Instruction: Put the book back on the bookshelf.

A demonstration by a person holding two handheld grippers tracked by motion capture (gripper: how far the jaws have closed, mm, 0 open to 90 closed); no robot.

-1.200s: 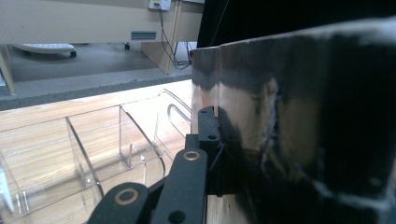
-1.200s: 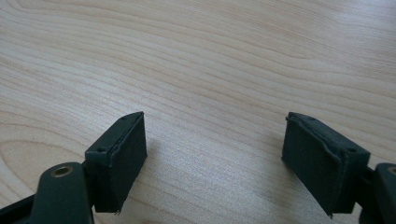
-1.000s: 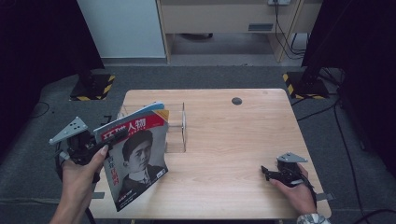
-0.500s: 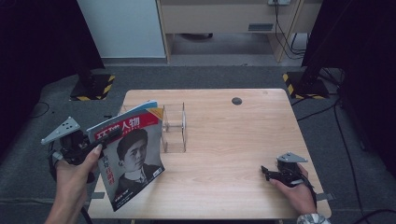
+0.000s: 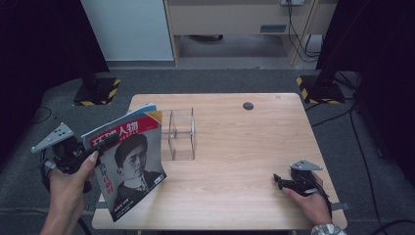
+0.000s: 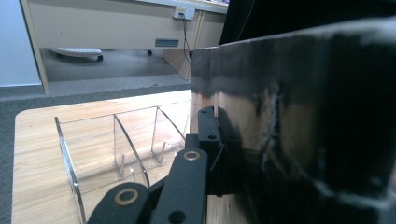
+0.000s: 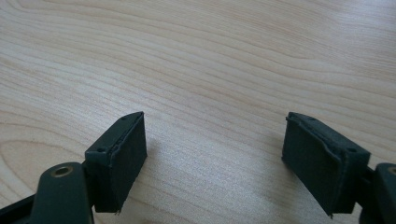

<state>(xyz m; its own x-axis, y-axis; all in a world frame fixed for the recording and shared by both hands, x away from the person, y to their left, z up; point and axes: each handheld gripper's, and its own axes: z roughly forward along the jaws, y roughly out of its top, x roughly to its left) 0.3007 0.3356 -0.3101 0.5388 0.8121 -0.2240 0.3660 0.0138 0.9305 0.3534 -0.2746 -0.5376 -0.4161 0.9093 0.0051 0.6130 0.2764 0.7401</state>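
My left gripper point(image 5: 100, 147) is clamped on the top edge of a magazine point(image 5: 129, 169), jaws tight on it. I'm holding the magazine up at a tilt over the table's point(image 5: 235, 161) near left corner, cover facing up with a portrait and red title band. In the left gripper view the magazine point(image 6: 299, 130) is a dark sheet pressed against the jaw. A clear plastic divider rack point(image 5: 181, 134) stands just right of the magazine, apart from it. My right gripper point(image 5: 280, 180) rests low at the near right of the table, well apart from the magazine, jaws spread wide with bare wood between them
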